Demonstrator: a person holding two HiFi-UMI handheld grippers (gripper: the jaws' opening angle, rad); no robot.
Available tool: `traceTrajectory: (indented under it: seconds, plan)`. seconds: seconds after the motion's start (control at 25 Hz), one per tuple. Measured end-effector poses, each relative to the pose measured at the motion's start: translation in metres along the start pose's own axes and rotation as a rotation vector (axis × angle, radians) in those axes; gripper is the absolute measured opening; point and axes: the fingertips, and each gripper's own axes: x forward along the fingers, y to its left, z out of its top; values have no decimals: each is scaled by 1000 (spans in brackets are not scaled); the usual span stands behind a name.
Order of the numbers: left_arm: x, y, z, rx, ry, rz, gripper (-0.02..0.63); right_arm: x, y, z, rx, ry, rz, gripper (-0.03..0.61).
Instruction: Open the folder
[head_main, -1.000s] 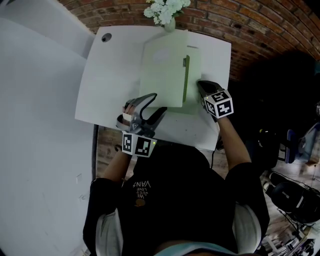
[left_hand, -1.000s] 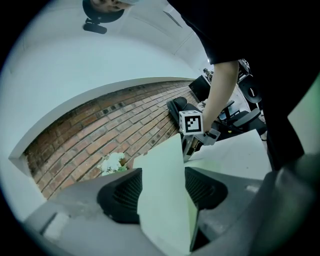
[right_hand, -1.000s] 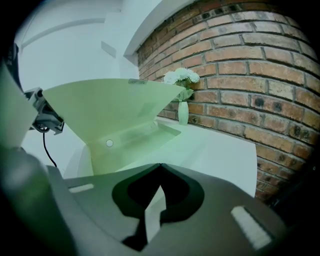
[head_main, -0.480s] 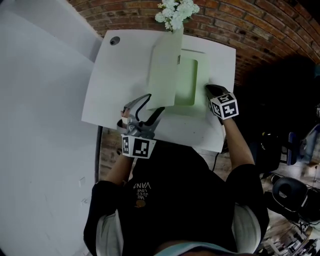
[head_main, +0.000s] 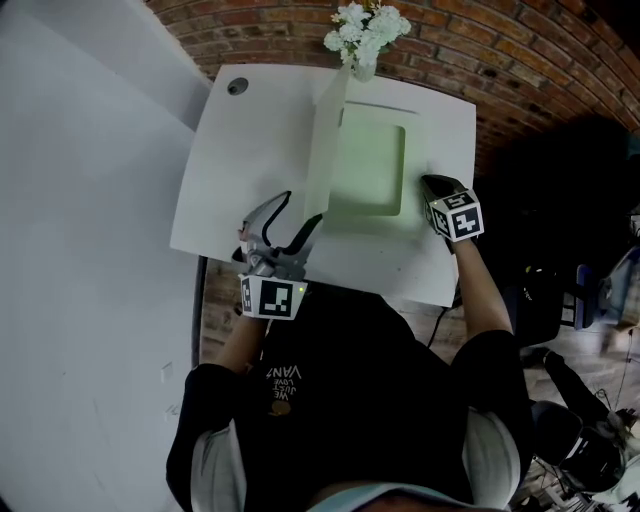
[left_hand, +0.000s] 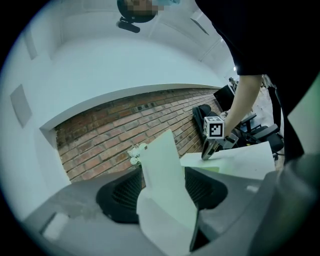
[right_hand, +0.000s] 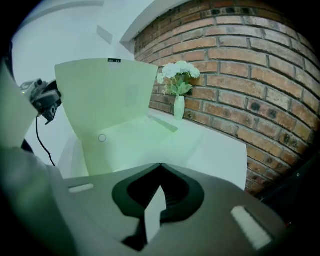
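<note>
Okay, white table (head_main: 235, 170) against a brick wall (head_main: 500, 50), plain white wall (head_main: 80, 200) on my left, flowers (head_main: 367, 30) at the table's far edge. The green folder (head_main: 372, 170) lies mid-table, its cover (head_main: 325, 150) standing about upright. My left tongs (head_main: 303, 206) are apart, with the cover between the jaws, not pinched. My right tongs (head_main: 432, 185) are closed and empty, tips low just beside the folder's right edge.
</note>
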Motion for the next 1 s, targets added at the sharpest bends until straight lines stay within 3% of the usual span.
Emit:
traceTrajectory:
  seconds: [0.44,0.72,1.0]
  plan:
    - [-17,33,-14,-101,-42,87,272,0,-1,0,-3,34,-40,0]
    - [-34,56,-44,-226,5,177,272,1,-1,-1,5,47,-62,0]
    - [-49,74,-74,-224,82,200,272,1,-1,-1,7,63,-90,-2]
